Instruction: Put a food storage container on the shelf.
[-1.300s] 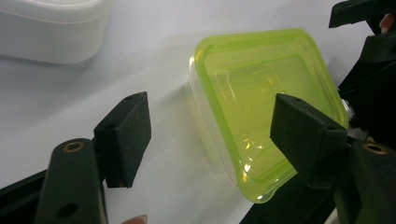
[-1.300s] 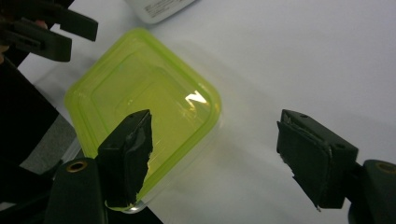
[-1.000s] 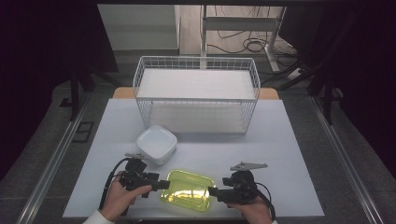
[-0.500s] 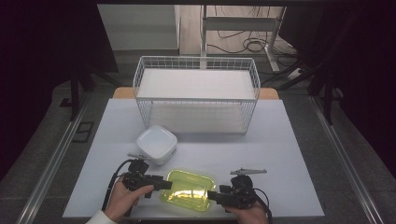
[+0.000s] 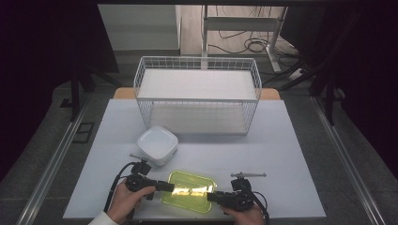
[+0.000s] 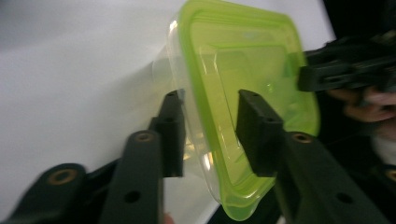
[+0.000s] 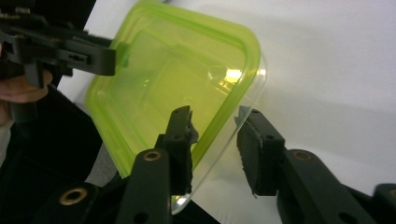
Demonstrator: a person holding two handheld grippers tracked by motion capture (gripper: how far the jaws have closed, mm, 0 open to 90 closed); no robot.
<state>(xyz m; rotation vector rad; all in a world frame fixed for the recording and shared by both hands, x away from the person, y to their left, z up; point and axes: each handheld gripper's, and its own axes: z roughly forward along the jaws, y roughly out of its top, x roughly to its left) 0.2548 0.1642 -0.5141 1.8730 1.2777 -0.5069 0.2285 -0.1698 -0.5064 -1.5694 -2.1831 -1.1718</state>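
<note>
A clear container with a lime-green lid [image 5: 190, 190] lies at the table's front edge, between my two grippers. My left gripper [image 5: 170, 186] clamps its left end; in the left gripper view one jaw presses the lid [image 6: 243, 56] and the other the clear base. At the right end my right gripper [image 5: 210, 197] is shut across the rim of the lid [image 7: 173, 70]. A hand holds each gripper. Part of the container hangs over the dark space past the table edge.
A white square container [image 5: 157, 144] sits just behind the left gripper. A white wire basket [image 5: 197, 100] stands across the back of the white table [image 5: 281, 154]. Open tabletop lies to the right and between the basket and the green lid.
The right hand and its gripper have drawn slightly toward the front edge. The green-lidded container and the left gripper have barely shifted. The white container has not moved.
</note>
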